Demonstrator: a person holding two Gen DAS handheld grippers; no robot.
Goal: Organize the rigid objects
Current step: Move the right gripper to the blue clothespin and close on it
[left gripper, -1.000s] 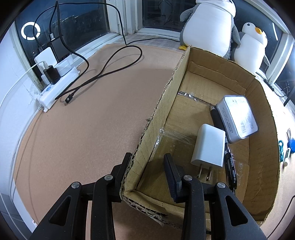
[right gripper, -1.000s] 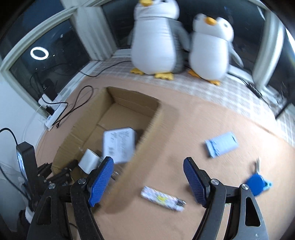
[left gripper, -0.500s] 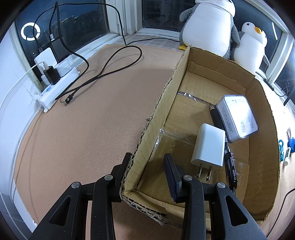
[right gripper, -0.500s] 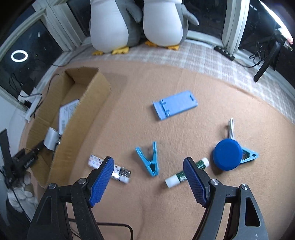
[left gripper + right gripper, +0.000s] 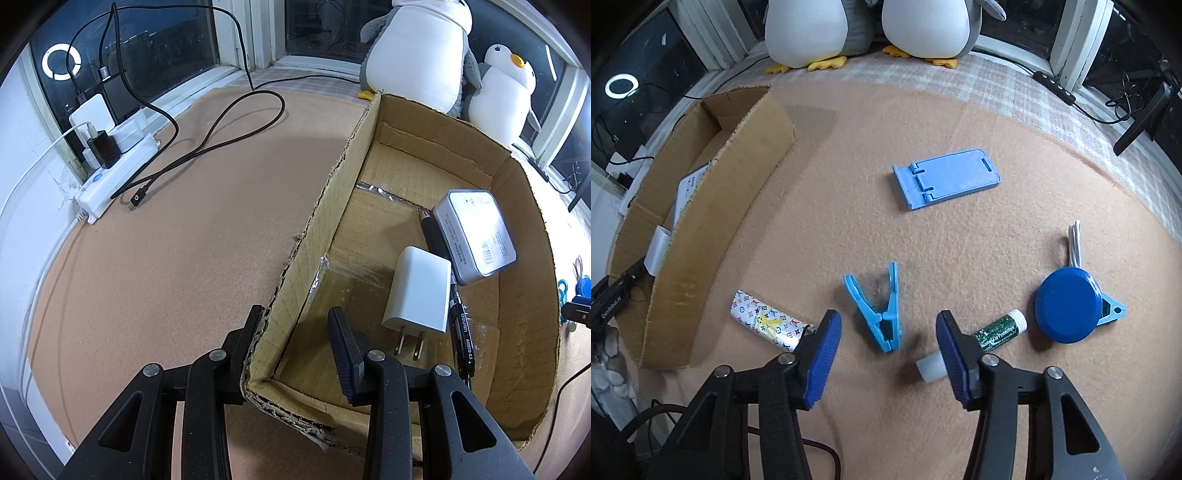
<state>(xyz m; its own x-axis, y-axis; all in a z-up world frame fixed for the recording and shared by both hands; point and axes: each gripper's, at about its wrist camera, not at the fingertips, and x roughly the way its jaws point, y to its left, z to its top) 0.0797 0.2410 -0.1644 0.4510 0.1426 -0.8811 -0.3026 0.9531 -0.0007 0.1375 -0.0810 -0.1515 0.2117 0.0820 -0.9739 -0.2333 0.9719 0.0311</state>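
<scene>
Since a second ago the right gripper [image 5: 888,349] has swung away from the cardboard box [image 5: 713,229] and come down over the loose things on the mat; the left gripper [image 5: 295,332] has not shifted.

Nearest the right gripper lies a blue clothes peg [image 5: 881,314], between the two pads but not touched by them. The jaws are closing, with the peg's hinge end in the gap. Judged from its look, the peg is light, hard plastic with a spring: stiff, not fragile, a little slick. The thick hinged end seems the best hold, gripped across both legs; a pinch on the splayed tips could make it twist or squirt out.

Just right of the peg, partly under the right pad, is a lip balm stick [image 5: 982,341], round and likely to roll. To the left lies a patterned lighter [image 5: 764,325], close to the box wall. Further right sits a round blue disc [image 5: 1067,306]; beyond, a blue phone stand [image 5: 947,177] lies flat.

The left gripper is clamped on the box's near wall at the corner, steadying it. Inside are a white charger [image 5: 419,295], a black pen [image 5: 461,332] and a grey tin [image 5: 474,234].
</scene>
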